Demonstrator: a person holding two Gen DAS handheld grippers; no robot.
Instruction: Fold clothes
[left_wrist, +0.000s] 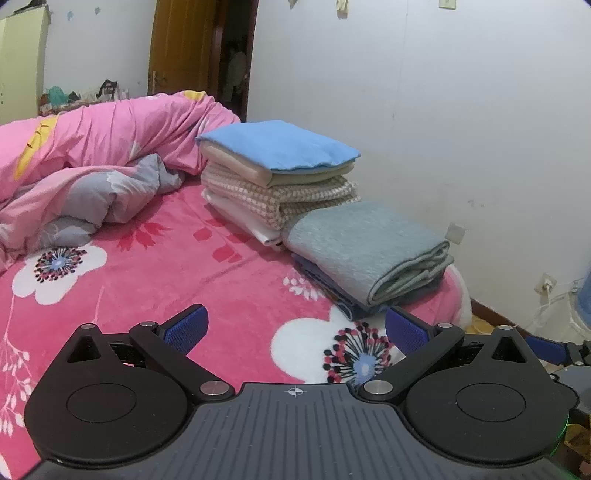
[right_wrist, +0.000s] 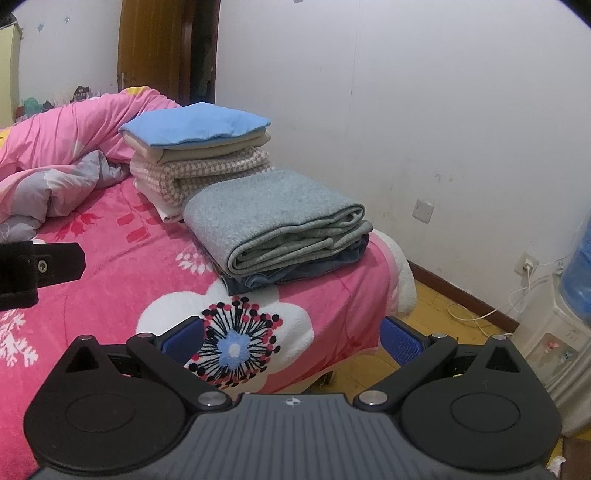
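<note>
denim garment (right_wrist: 295, 271) mostly hidden under grey folded cloth (right_wrist: 273, 218)

A folded grey-green knit garment (right_wrist: 269, 210) is lying on folded dark blue denim (right_wrist: 295, 271) near the bed's corner. Just behind, a folded blue cloth (right_wrist: 195, 123) is topping beige, checked and white folded pieces.

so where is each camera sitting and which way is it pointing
Left wrist: on the left gripper, low over the pink floral bed, facing the folded piles and white wall; its own open blue fingers show, and the right gripper's finger at the right edge.
Right wrist: on the right gripper, near the bed's corner, facing the same way; open fingers show, the left gripper at the left edge.
Shared: grey folded garment, blue-topped stack, crumpled duvet.
</note>
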